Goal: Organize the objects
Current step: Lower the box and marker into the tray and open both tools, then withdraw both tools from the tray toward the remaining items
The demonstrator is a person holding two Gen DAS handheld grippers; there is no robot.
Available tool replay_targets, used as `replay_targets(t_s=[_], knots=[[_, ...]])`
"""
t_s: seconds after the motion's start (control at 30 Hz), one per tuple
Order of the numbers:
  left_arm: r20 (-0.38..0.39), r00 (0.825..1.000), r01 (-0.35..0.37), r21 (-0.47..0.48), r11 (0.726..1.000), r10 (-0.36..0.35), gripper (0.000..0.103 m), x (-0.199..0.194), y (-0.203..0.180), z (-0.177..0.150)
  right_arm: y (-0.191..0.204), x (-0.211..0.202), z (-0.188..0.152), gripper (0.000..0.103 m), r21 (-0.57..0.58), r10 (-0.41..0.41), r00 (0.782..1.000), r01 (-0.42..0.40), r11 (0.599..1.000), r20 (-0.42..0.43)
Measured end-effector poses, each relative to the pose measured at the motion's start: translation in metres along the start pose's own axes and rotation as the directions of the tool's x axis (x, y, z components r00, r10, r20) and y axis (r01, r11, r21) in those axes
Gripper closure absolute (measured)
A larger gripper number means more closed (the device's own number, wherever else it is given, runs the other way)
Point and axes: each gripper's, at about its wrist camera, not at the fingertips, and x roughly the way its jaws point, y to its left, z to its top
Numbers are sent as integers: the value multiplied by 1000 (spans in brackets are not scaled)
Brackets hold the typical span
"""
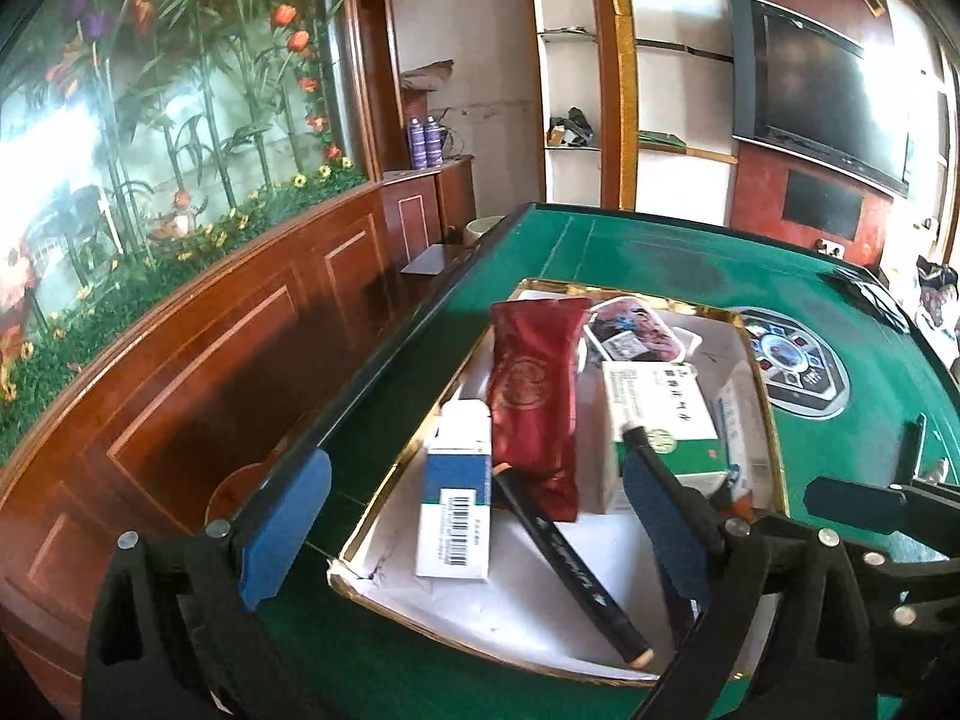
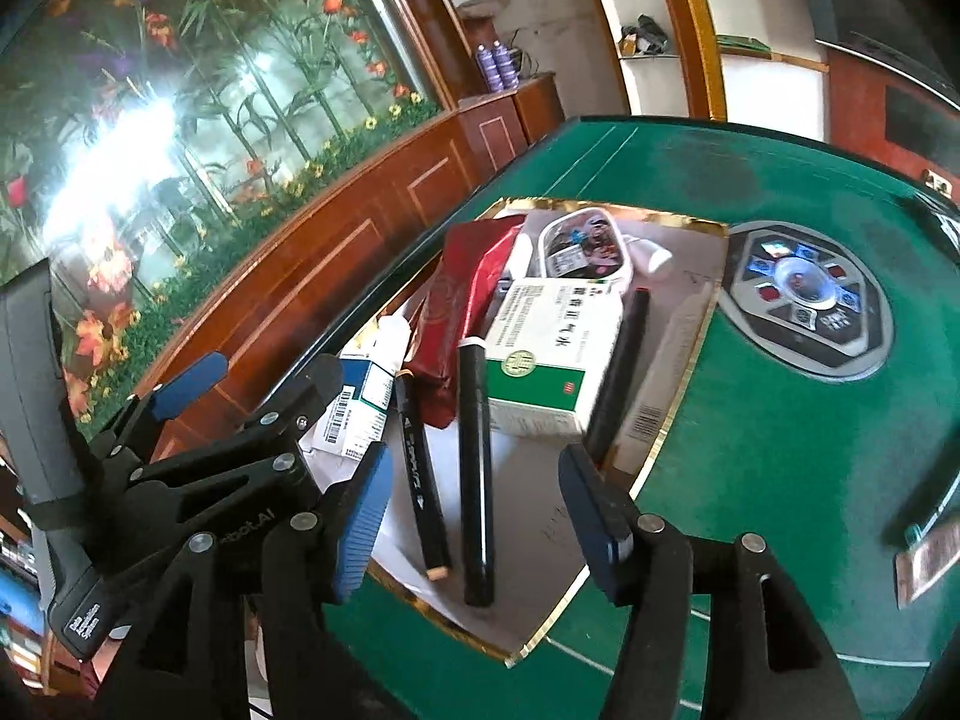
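Observation:
A gold-rimmed tray (image 1: 384, 492) (image 2: 678, 414) lies on the green felt table (image 1: 660, 252). In it are a red pouch (image 1: 534, 402) (image 2: 462, 306), a blue-and-white box (image 1: 459, 504) (image 2: 360, 402), a green-and-white medicine box (image 1: 660, 414) (image 2: 546, 354), an oval tin (image 1: 636, 333) (image 2: 585, 246) and black markers (image 1: 570, 558) (image 2: 476, 468). My left gripper (image 1: 474, 528) (image 2: 258, 384) hangs open above the tray's near left end, holding nothing. My right gripper (image 2: 477, 528) is open over the tray's near edge, its pads clear of the two markers below.
The table's round control panel (image 1: 798, 366) (image 2: 804, 294) sits just right of the tray. A wood-panelled ledge (image 1: 240, 330) runs along the table's left side. A small brown block (image 2: 930, 558) lies at the table's right edge. Shelves and a dark screen (image 1: 822, 96) stand behind.

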Motion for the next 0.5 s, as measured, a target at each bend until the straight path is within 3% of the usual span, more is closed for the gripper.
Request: replay_targets(t_s=[0.5], knots=[[24, 1000, 5, 163, 987, -9, 5, -23, -71, -1, -78, -51, -21, 38, 183, -19, 996, 3, 983, 87]])
